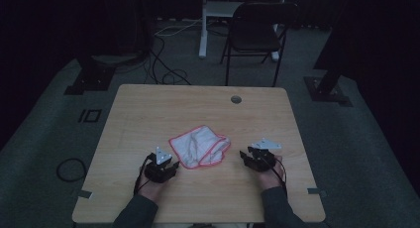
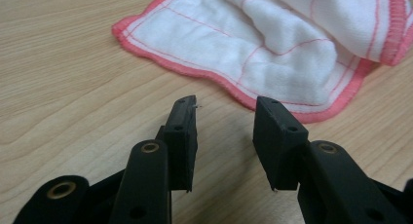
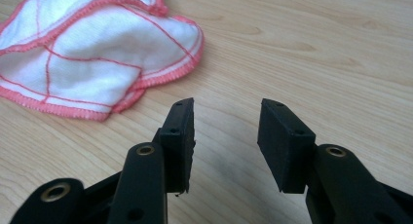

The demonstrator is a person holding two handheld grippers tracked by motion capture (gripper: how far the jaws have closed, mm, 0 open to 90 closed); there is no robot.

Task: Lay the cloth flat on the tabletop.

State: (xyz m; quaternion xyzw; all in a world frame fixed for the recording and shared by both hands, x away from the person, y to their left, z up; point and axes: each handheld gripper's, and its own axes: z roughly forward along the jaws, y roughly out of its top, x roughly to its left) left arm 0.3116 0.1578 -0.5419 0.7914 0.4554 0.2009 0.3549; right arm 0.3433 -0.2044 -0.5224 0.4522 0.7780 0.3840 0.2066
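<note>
Wooden desk, dim room. One white cloth with pink-red hem lies crumpled and partly folded over itself near the middle of the desk, a little toward the person's side. No box, bowl or tray on the desk; the cloth sits on bare wood, in nothing.

Left tongs: held low at the cloth's near left corner, just beside the hem. Left gripper view: jaws parted, bare wood between them, hem of the cloth just past the tips, not touching so far as can be told. Nothing gripped.

Right tongs: held to the right of the cloth, near it but apart. Right gripper view: jaws parted wide, only desk between them; cloth off to the upper left, clear of the tips. Nothing gripped.

Small round grommet hole near the far edge of the desk. Behind the desk, on the floor: a dark chair.
</note>
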